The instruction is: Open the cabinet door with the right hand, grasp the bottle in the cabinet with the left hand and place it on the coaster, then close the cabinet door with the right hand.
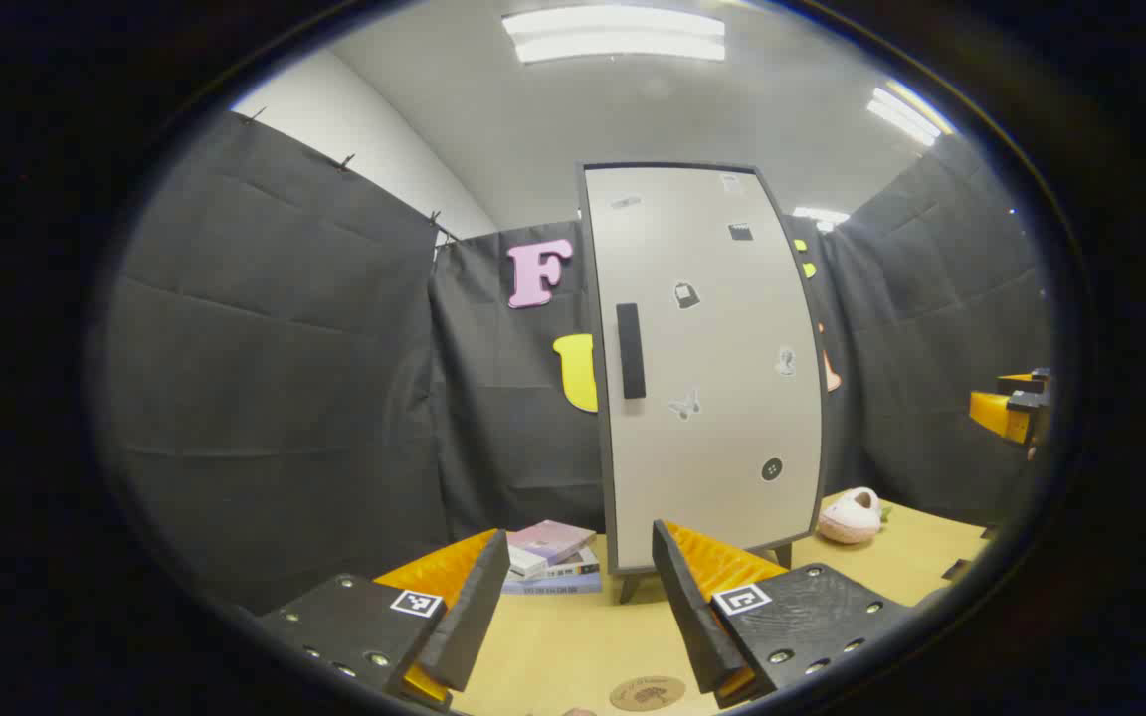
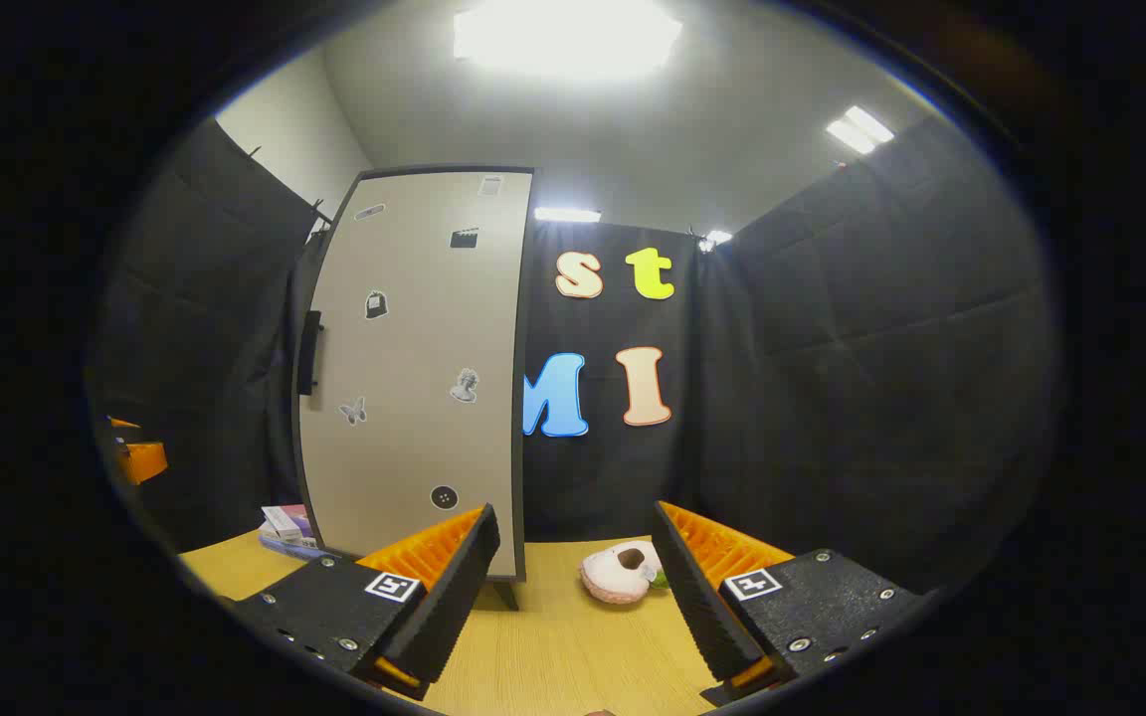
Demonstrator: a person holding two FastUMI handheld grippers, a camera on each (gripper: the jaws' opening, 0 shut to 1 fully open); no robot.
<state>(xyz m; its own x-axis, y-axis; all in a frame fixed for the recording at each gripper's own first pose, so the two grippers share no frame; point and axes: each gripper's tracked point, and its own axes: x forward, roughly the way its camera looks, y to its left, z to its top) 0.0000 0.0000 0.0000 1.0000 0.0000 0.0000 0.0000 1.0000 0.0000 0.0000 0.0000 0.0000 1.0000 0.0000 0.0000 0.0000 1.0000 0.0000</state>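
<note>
A tall pale cabinet [image 1: 707,368] stands on the wooden table, door closed, with a dark vertical handle [image 1: 630,350] on its left side and small stickers on the door. The bottle is hidden behind the door. My left gripper [image 1: 581,607] is open, short of the cabinet's foot. A round brown coaster [image 1: 647,692] lies on the table just below its fingers. In the right gripper view the cabinet [image 2: 414,378] stands left of centre with its handle [image 2: 310,352] at its left edge. My right gripper [image 2: 573,587] is open with nothing between its fingers. It also shows at the right edge [image 1: 1016,408] of the left gripper view.
A stack of books [image 1: 553,559] lies left of the cabinet's foot. A pink slipper-like object [image 1: 852,515] rests right of the cabinet, also seen ahead of the right gripper as the pink object [image 2: 621,572]. Black cloth walls close in the table [image 2: 553,646].
</note>
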